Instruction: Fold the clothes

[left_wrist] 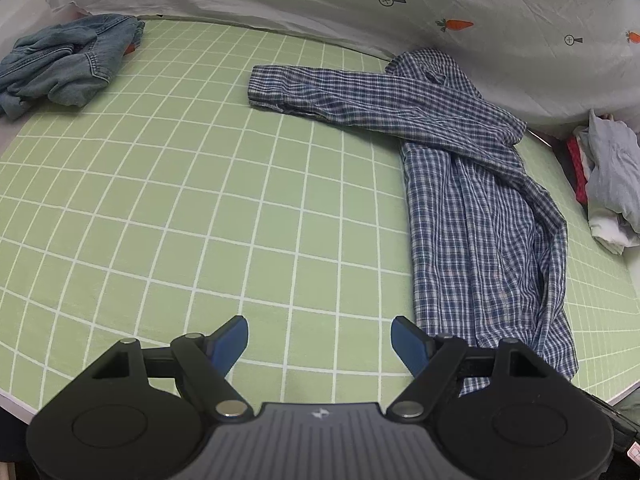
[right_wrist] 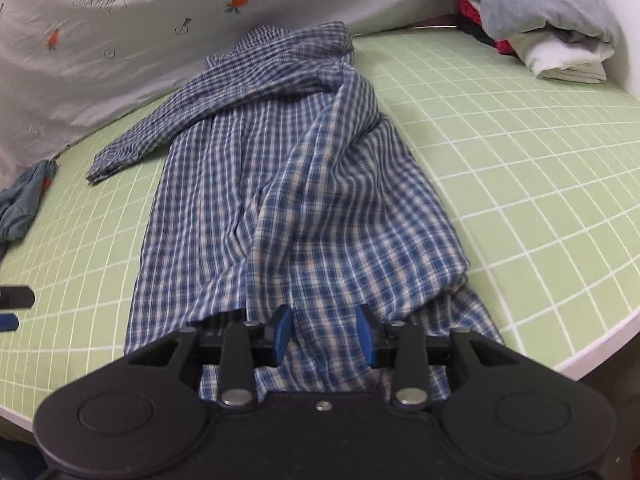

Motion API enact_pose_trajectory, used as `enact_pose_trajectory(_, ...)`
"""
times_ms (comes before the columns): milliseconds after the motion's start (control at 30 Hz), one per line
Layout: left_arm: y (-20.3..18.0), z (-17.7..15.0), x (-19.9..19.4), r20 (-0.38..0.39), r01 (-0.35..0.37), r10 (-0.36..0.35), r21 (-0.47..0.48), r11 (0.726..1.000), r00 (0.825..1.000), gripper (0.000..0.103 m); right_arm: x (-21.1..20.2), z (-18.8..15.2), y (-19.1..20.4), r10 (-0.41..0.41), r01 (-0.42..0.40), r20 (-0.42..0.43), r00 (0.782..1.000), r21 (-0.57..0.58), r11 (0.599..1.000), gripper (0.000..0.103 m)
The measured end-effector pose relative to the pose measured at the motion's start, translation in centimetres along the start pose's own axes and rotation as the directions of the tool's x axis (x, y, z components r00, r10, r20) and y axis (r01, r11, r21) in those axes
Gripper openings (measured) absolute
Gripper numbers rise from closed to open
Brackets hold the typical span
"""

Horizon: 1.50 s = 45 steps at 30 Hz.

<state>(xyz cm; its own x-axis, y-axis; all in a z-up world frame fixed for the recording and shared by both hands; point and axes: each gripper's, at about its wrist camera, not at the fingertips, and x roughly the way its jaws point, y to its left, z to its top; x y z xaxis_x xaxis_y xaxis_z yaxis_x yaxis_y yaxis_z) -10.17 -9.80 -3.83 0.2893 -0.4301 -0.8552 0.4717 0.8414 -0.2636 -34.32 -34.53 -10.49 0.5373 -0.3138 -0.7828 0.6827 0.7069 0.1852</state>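
A blue and white plaid shirt (left_wrist: 472, 200) lies lengthwise on the green grid mat (left_wrist: 200, 200), one sleeve stretched out to the left. In the right wrist view the shirt (right_wrist: 304, 184) has its right half lifted and draped over the middle. My right gripper (right_wrist: 325, 334) is at the shirt's near hem, its blue fingers partly closed with plaid cloth between them. My left gripper (left_wrist: 320, 344) is open and empty above bare mat, just left of the shirt's hem. Its fingertips (right_wrist: 16, 304) show at the left edge of the right wrist view.
A crumpled denim garment (left_wrist: 64, 64) lies at the mat's far left corner. A pile of grey, white and red clothes (right_wrist: 548, 20) sits at the far right. A white printed sheet (left_wrist: 360, 0) hangs behind. The mat's front edge (right_wrist: 600, 344) is near.
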Motion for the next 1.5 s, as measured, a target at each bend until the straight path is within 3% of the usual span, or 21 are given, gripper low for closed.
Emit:
enact_pose_trajectory(100,-0.8,0.6,0.6,0.003,-0.004,0.004,-0.033,0.999,1.000,0.079,-0.6,0.6,-0.1,0.005,-0.005,0.024,1.000,-0.017,1.000,0.046)
enact_pose_trajectory(167,-1.5,1.1,1.0,0.012,-0.007,0.007,-0.050,0.999,1.000,0.079,-1.0,1.9,-0.4,-0.016,0.019,0.067,0.998,-0.044,0.999,0.056)
enact_pose_trajectory(300,-2.8,2.6,1.1,0.042,-0.029,0.032,-0.081,0.996,0.999,0.079,-0.4,5.7,-1.3,-0.060,0.070,0.124,0.990,-0.071,0.995,0.073)
enact_pose_trajectory(467,-3.4,4.5,1.8,0.067,-0.061,0.071,-0.138,0.988,0.995,0.085,2.0,10.5,-2.0,-0.101,0.117,0.138,0.985,-0.114,0.987,0.092)
enact_pose_trajectory(733,-1.4,8.6,4.4,0.067,-0.148,0.166,-0.217,0.965,0.984,0.088,8.5,16.1,1.0,-0.136,0.173,0.144,0.980,-0.279,0.945,0.097)
enact_pose_trajectory(933,1.8,14.2,8.8,0.067,-0.207,0.234,-0.274,0.939,0.970,0.088,15.6,18.7,3.8,-0.177,0.210,0.118,0.977,-0.405,0.890,0.097)
enact_pose_trajectory(1033,3.0,17.0,11.3,0.051,-0.219,0.240,-0.261,0.940,0.969,0.088,17.7,19.4,4.9,-0.214,0.241,0.112,0.970,-0.455,0.857,0.097)
enact_pose_trajectory(1133,3.8,19.2,13.8,0.042,-0.239,0.256,-0.235,0.942,0.966,0.088,18.3,19.7,5.7,-0.232,0.284,0.166,0.958,-0.488,0.825,0.097)
enact_pose_trajectory(1200,4.1,20.1,14.9,0.042,-0.251,0.267,-0.230,0.940,0.963,0.088,18.5,20.0,6.0,-0.238,0.304,0.195,0.952,-0.488,0.818,0.095)
enact_pose_trajectory(1333,4.5,21.0,16.5,0.051,-0.242,0.259,-0.225,0.944,0.964,0.086,18.4,21.1,6.2,-0.219,0.298,0.222,0.950,-0.436,0.849,0.084)
enact_pose_trajectory(1433,4.4,21.1,17.2,0.054,-0.245,0.262,-0.216,0.945,0.964,0.078,18.4,22.0,6.5,-0.167,0.246,0.214,0.962,-0.428,0.870,0.053)
enact_pose_trajectory(1500,4.2,21.1,17.2,0.071,-0.256,0.274,-0.191,0.947,0.959,0.070,18.7,22.4,6.7,-0.127,0.200,0.193,0.973,-0.431,0.880,0.023)
